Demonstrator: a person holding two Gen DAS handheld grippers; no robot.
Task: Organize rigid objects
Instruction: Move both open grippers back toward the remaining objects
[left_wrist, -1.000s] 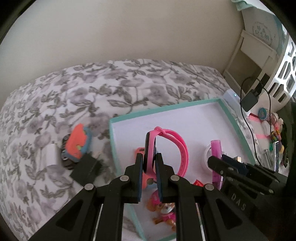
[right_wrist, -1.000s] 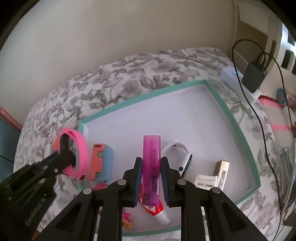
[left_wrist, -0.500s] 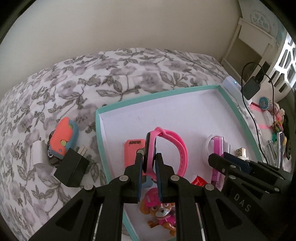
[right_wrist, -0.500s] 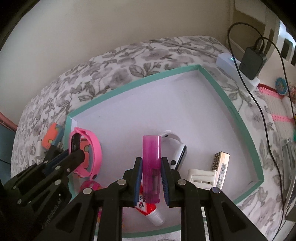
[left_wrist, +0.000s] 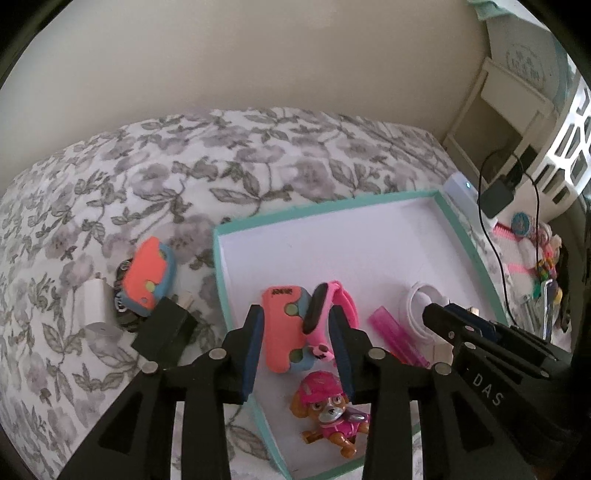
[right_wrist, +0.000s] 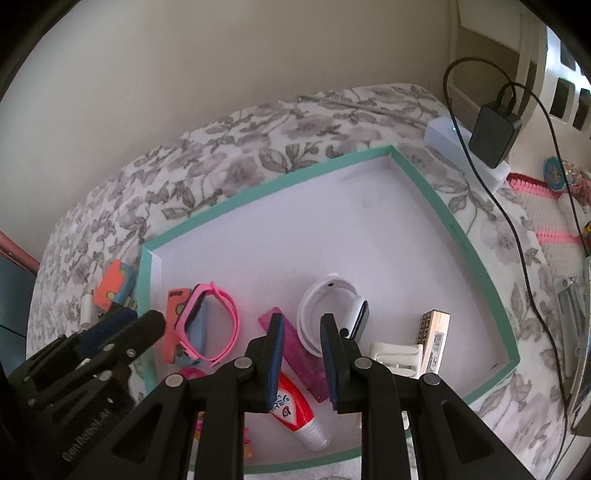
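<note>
Both tongs have just let go: the left tongs (left_wrist: 299, 343) now stand apart over the pink watch (right_wrist: 210, 325), the right tongs (right_wrist: 301, 356) apart above the purple lighter (right_wrist: 295, 350). Both things now lie inside the teal-rimmed box (right_wrist: 436, 195) on the bed, so two more items look sorted. An orange toy car (left_wrist: 147, 273) remains outside on the bedspread.

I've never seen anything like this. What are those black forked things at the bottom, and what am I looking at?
Each black fork is a hand-held gripper that a person squeezes; a fisheye camera on it looks along its two fingers. One picture comes from the left gripper, the other from the right gripper. Both have their jaws open and hold nothing. Below them a teal-rimmed box sits on a flowered bedspread. Inside lie a pink watch, a purple lighter, a white watch and a toy puppy. An orange-and-blue toy car is outside the box.
</note>
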